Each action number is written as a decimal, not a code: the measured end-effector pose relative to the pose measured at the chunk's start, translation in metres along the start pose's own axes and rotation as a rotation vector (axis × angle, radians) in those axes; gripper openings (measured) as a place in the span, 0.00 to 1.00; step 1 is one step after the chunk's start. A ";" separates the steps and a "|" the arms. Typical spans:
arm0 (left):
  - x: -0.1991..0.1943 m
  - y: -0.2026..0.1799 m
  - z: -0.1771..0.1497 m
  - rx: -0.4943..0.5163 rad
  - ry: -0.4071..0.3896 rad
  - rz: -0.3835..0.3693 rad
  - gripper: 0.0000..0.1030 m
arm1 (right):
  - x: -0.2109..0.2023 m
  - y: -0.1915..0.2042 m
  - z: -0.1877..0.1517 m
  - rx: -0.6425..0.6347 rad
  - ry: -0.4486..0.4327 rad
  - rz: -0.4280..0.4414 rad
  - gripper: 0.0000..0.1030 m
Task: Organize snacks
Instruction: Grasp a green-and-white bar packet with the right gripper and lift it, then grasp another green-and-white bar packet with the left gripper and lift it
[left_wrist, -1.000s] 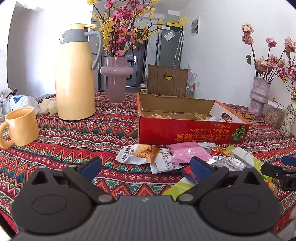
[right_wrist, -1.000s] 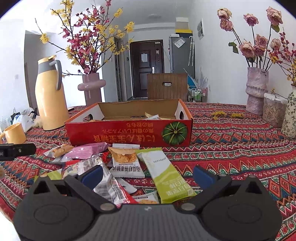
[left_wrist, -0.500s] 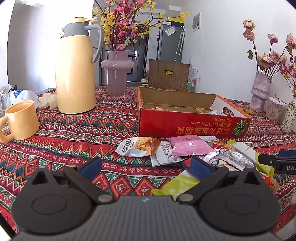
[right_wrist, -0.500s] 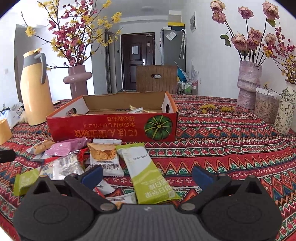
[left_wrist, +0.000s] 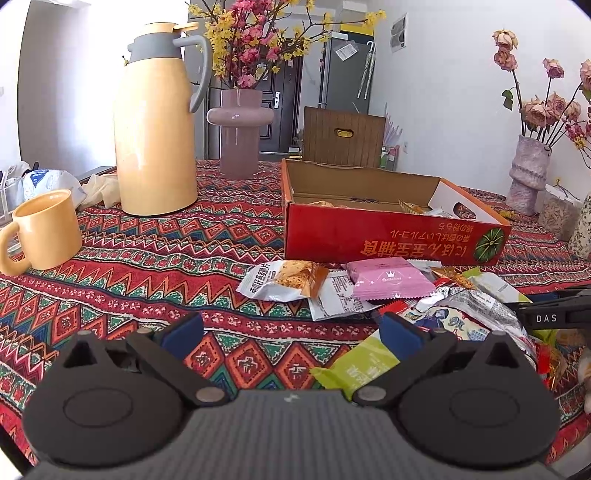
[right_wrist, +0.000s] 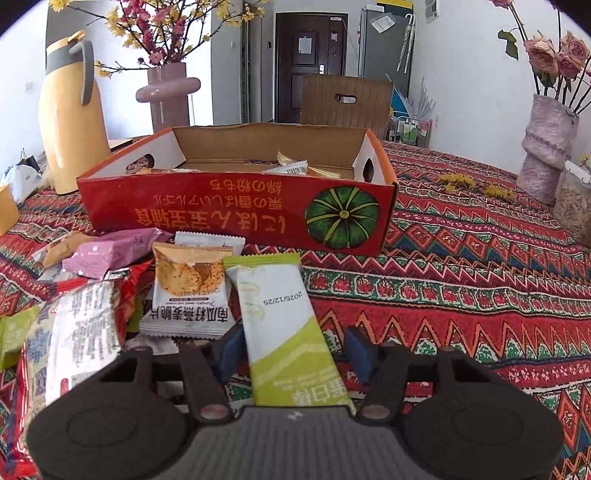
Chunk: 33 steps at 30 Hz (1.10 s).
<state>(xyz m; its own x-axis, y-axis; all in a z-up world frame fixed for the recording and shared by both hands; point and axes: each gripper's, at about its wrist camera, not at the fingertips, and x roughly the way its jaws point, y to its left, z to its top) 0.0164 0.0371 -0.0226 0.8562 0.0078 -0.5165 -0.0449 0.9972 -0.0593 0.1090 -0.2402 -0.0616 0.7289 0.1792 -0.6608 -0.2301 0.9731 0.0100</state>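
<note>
Between the right gripper (right_wrist: 291, 349) fingers lies the green-white bar packet (right_wrist: 282, 317); jaws part-open, straddling it with a small gap each side, not clamping. It rests on the tablecloth (right_wrist: 461, 266) just in front of the red box (right_wrist: 236, 210), beside the oat crisp packet (right_wrist: 188, 291). Only the left wrist view shows the left gripper (left_wrist: 291, 330): jaws wide, holding nothing, over bare cloth left of the snack pile, plus the yellow mug (left_wrist: 46, 229) and the pink packet (left_wrist: 388, 282) top side.

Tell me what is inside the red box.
The red box holds a few wrapped snacks near its back wall. Its front wall hides most of the floor, so any more cannot be seen.
</note>
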 end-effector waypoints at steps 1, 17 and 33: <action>0.001 0.000 0.000 -0.001 0.001 0.002 1.00 | 0.000 0.000 0.000 -0.001 0.001 0.001 0.55; 0.002 0.007 -0.002 -0.020 0.011 0.006 1.00 | -0.003 -0.002 -0.001 0.032 -0.019 0.012 0.36; 0.006 0.006 -0.001 -0.015 0.026 0.000 1.00 | -0.061 -0.007 -0.003 0.109 -0.254 -0.059 0.34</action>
<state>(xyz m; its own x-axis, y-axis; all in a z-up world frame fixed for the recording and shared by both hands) 0.0202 0.0430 -0.0268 0.8425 0.0056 -0.5387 -0.0527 0.9960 -0.0721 0.0644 -0.2588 -0.0236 0.8804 0.1393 -0.4532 -0.1221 0.9902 0.0672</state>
